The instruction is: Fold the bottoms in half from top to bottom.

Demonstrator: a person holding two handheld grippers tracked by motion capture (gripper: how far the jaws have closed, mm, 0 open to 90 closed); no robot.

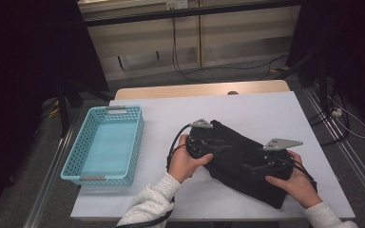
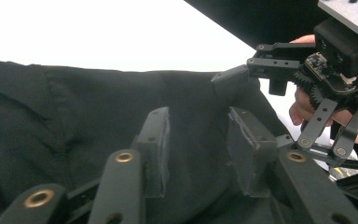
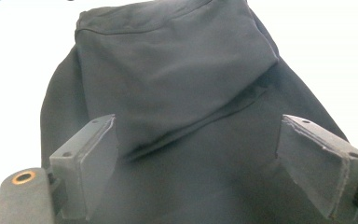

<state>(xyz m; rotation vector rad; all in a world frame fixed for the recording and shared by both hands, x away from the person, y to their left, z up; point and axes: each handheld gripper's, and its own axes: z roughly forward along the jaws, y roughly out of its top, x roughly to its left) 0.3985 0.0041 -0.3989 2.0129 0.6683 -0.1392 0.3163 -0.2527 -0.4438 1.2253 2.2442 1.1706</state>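
Note:
A crumpled black garment (image 1: 247, 164) lies on the white table top (image 1: 261, 107), right of centre. My left gripper (image 1: 220, 142) rests at the garment's left end, pointing right. In the left gripper view its pads (image 2: 158, 144) stand apart over the black fabric (image 2: 74, 107), with cloth below the gap and nothing pinched. My right gripper (image 1: 255, 168) comes in from the garment's right end. In the right gripper view its jaws are spread wide, and my right gripper (image 3: 196, 154) hovers over a folded part of the garment (image 3: 177, 70). A hand holds each gripper.
A light blue plastic basket (image 1: 72, 161) with nothing in it stands at the table's left edge. Bare white table surrounds the garment at the back and right. Beyond the far edge are a wooden strip, floor cables and dark stands.

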